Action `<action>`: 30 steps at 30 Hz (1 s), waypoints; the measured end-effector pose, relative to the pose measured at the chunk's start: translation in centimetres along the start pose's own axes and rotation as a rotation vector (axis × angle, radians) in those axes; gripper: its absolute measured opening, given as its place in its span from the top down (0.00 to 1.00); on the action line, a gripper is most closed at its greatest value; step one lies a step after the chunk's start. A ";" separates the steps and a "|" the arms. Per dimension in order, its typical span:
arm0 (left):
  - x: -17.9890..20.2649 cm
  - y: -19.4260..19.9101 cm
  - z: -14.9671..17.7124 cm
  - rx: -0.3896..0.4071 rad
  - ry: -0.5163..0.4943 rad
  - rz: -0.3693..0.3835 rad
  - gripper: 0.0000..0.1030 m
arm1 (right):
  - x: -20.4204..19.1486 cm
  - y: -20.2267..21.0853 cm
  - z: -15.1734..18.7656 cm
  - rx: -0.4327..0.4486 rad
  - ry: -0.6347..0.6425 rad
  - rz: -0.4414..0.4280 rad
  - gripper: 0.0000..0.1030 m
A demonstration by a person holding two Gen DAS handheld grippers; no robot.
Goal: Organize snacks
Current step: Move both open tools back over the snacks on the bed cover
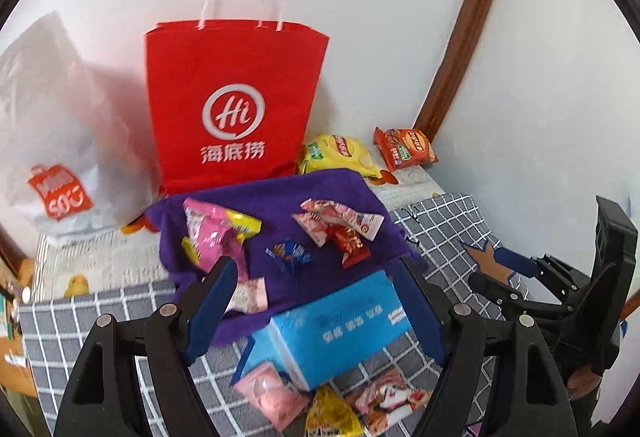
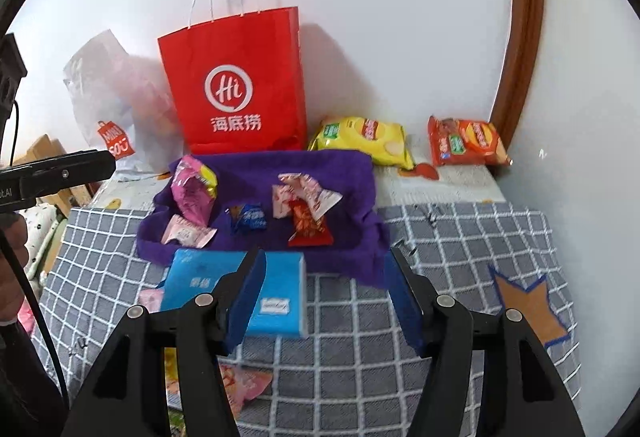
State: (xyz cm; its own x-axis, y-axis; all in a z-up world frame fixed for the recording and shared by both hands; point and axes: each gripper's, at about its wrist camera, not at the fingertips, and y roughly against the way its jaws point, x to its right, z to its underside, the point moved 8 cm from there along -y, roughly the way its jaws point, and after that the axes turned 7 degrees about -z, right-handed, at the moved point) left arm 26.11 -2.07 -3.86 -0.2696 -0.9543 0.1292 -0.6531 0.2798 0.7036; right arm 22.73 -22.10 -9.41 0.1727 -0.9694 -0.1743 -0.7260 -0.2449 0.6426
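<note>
Both grippers, left gripper (image 1: 316, 277) and right gripper (image 2: 326, 269), we hold spread wide and empty above the blue box (image 2: 236, 293). Beyond, small snacks (image 2: 308, 225) lie on the purple cloth (image 1: 280, 197); only our left view shows loose packets (image 1: 272, 397) nearest. Farthest stands the red bag (image 1: 236, 105).

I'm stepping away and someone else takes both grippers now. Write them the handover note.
Left gripper: open, empty, above the near edge of the purple cloth.
Right gripper: open, empty, above the checked grey cover.
On the purple cloth: pink-and-yellow foil packet, small blue wrapper, red wrapper, two pale pink wrappers.
Blue tissue pack lies in front of the cloth; more loose packets beside it.
Yellow chip bag and orange chip bag lie by the wall, right of the upright red paper bag.
Done: nothing that I can tell. Left: sorting all snacks.
</note>
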 end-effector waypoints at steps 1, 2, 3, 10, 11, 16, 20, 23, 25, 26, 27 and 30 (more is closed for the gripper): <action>-0.4 0.3 0.5 -0.001 0.015 -0.011 0.24 | -0.2 -0.1 0.4 -0.015 -0.003 -0.009 0.41; -0.6 0.5 0.8 -0.001 0.025 -0.018 0.24 | -0.5 -0.2 0.8 -0.031 -0.003 -0.016 0.41; -0.8 0.7 1.1 0.000 0.033 -0.023 0.24 | -0.7 -0.4 1.2 -0.042 -0.004 -0.019 0.41; -1.2 2.1 3.9 -0.009 0.045 -0.038 0.24 | -2.6 -0.2 3.4 -0.052 0.013 -0.046 0.41; -1.3 2.2 4.3 -0.011 0.046 -0.042 0.24 | -2.9 -0.1 3.6 -0.052 0.017 -0.046 0.41; -2.5 2.8 6.0 -0.027 0.067 -0.065 0.24 | -3.8 -0.3 4.9 -0.065 0.008 -0.068 0.41; -4.1 3.1 7.2 -0.039 0.100 -0.080 0.24 | -4.7 -1.0 6.3 -0.088 0.014 -0.079 0.41; -5.4 3.2 8.2 -0.052 0.140 -0.078 0.24 | -6.0 -1.8 7.8 -0.119 0.033 -0.116 0.41; -6.1 3.2 8.7 -0.059 0.160 -0.080 0.24 | -7.1 -2.5 8.8 -0.144 0.062 -0.137 0.41; -6.5 3.3 9.1 -0.061 0.168 -0.083 0.24 | -7.4 -2.8 9.2 -0.154 0.074 -0.142 0.41; -6.7 3.3 9.3 -0.063 0.172 -0.084 0.24 | -7.8 -2.9 9.6 -0.161 0.085 -0.146 0.41; -7.1 3.5 10.0 -0.067 0.178 -0.082 0.24 | -8.9 -2.9 10.4 -0.155 0.109 -0.179 0.41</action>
State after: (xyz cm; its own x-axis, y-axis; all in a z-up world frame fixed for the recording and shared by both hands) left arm 18.68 6.76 -9.26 -0.0838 -0.9788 0.1868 -0.6178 0.1981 0.7610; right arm 16.34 -12.65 -17.47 0.3662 -0.9044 -0.2190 -0.5681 -0.4037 0.7171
